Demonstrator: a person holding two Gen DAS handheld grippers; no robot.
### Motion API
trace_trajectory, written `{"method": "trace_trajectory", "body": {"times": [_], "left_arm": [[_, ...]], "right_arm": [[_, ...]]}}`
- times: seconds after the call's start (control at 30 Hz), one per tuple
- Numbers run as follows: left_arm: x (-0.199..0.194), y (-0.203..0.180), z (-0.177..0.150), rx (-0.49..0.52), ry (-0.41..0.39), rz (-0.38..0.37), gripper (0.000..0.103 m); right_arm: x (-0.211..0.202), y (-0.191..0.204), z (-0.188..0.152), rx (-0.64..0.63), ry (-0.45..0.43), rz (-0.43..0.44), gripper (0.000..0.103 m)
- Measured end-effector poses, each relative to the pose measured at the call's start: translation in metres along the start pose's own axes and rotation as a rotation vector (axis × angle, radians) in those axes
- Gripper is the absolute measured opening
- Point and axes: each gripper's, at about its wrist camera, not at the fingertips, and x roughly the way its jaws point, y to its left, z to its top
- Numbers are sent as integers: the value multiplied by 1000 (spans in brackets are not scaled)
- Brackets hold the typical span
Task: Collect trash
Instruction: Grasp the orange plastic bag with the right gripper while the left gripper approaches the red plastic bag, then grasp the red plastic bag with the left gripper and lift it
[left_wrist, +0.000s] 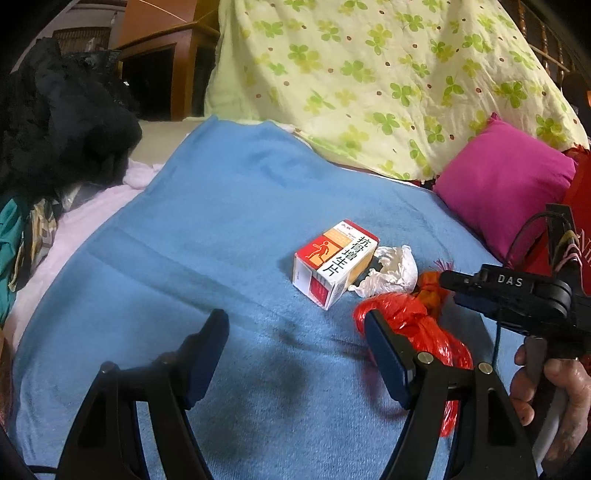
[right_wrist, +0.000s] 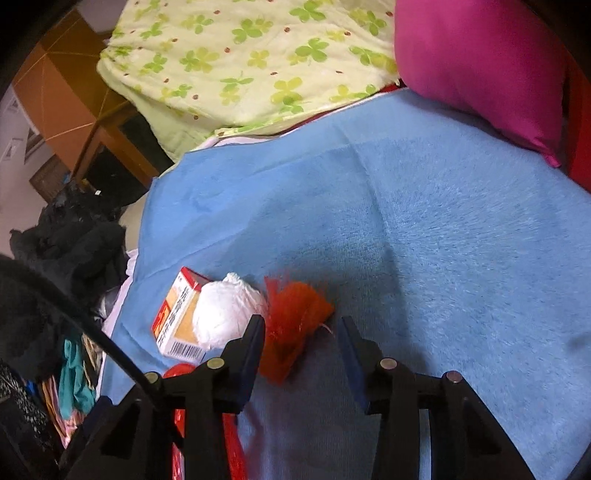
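Nearest the left wrist camera, the left gripper hangs over the blue blanket with its jaws spread wide and nothing between them; its right finger overlaps the red plastic bag, which lies crumpled on the blanket. Beside that bag, the right gripper stands with a clear gap between its jaws, and the orange fringed scrap sits in that gap at the fingertips; the pads do not visibly press it. A hand holds that gripper's handle at the right edge of the left view. Just beyond, the crumpled white paper touches the red-and-white medicine box. Farther back lie a magenta pillow and a clover-print quilt, with dark clothes heaped at the left.
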Motion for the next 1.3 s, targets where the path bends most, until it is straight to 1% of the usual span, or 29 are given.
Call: {"method": "trace_trajectory", "body": {"times": [0.07,0.17,0.3,0.4,0.5,0.53,0.63,0.73,0.8,1.07,1.17,1.3], "left_arm": [[3,-2,1,0,2,-2,76],[8,-3,3,-10,9,-7,76],[11,-2,4,-20,9,-15,76],[13,-3,5,-27,12,-26,76],[14,-5,5,-23,9,-36,76],[13,-5,5,-21,8,-38,76],[11,-7,5,-20,3,-62,76],[11,-8,6,-26,8,-85,76],[13,-10,6,-28,17,-96,76],[18,-27,7,4,24,-107,76],[18,-38,7,33,22,-102,76],[20,-52,5,84,19,-86,76]], "right_arm": [[6,3,1,-10,11,-5,45],[14,6,3,-8,24,-10,50],[26,7,5,-14,30,-42,50],[27,12,5,-47,24,-63,50],[28,17,3,-96,16,-82,48],[28,19,2,-106,13,-83,43],[24,20,1,-122,0,-86,39],[19,23,0,-162,-15,-105,37],[16,21,-1,-160,-17,-103,37],[-12,5,1,-118,-36,-103,36],[-25,1,0,-117,-46,-107,36],[-39,-4,-2,-98,-49,-86,36]]}}
